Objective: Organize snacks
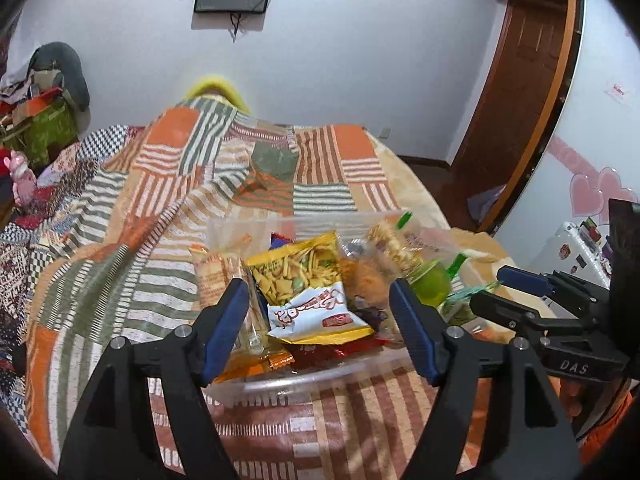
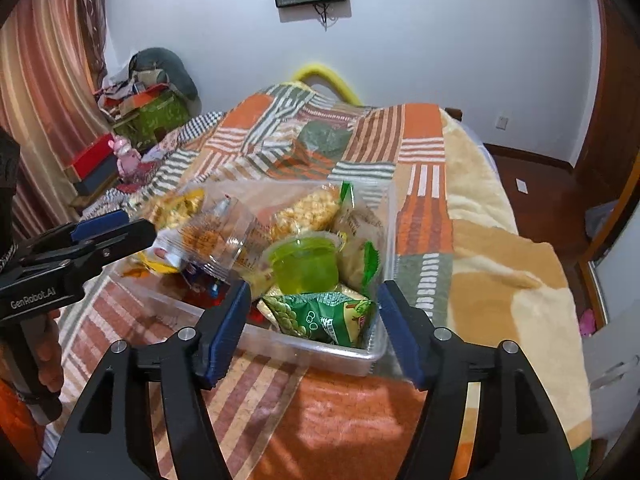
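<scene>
A clear plastic bin full of snack packets sits on a patchwork bedspread. In it lie a yellow mixed-snack bag, a white and yellow packet, a green jelly cup and orange packets. My left gripper is open and empty, just above the bin's near rim. In the right wrist view the bin holds the jelly cup, a green pea packet and popcorn bags. My right gripper is open and empty at the bin's near corner.
The striped orange and green bedspread covers the bed around the bin. The right gripper shows at the right in the left wrist view; the left one shows at the left in the right wrist view. Clutter and boxes stand beyond the bed's left side.
</scene>
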